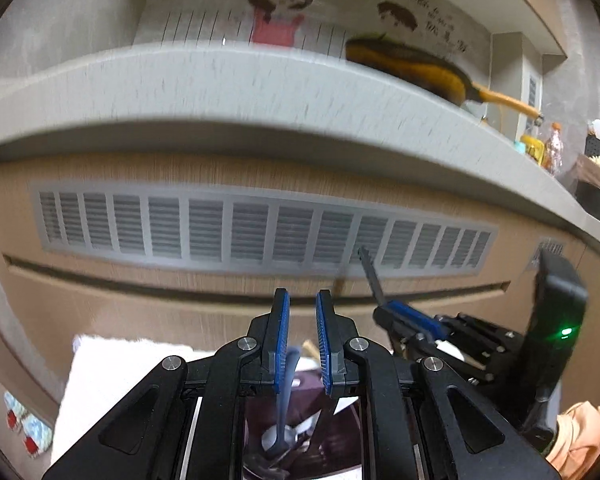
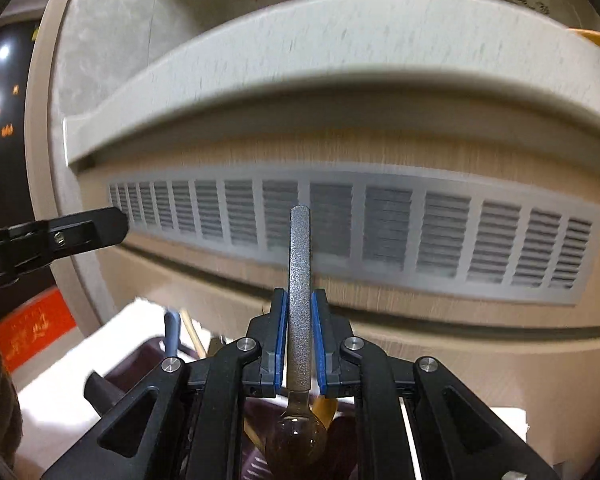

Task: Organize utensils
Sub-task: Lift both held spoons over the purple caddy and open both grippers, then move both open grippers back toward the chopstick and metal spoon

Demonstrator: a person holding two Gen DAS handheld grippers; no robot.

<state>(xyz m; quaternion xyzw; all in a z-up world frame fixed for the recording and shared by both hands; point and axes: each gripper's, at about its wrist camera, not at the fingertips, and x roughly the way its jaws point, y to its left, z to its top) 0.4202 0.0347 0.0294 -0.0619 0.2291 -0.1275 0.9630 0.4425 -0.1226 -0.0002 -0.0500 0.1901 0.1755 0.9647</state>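
Vented cabinet front (image 2: pixel 360 232) fills both views. Your right gripper (image 2: pixel 299 344) is clamped on a textured-handled spoon (image 2: pixel 299 280), bowl hanging over the dark utensil bin (image 2: pixel 148 364). Your left gripper (image 1: pixel 302 340) is parted, holding nothing. Blue-handled utensil (image 1: pixel 286 396) and wooden sticks (image 2: pixel 192 332) remain binned; sorting looks barely underway.

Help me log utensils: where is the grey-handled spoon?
In the right wrist view, the grey-handled spoon stands centre frame, clamped in the right gripper, handle up before the vent grille.

grey countertop (image 1: pixel 228 80), yellow pan (image 1: pixel 412 66) and bottles (image 1: pixel 550 148) on it
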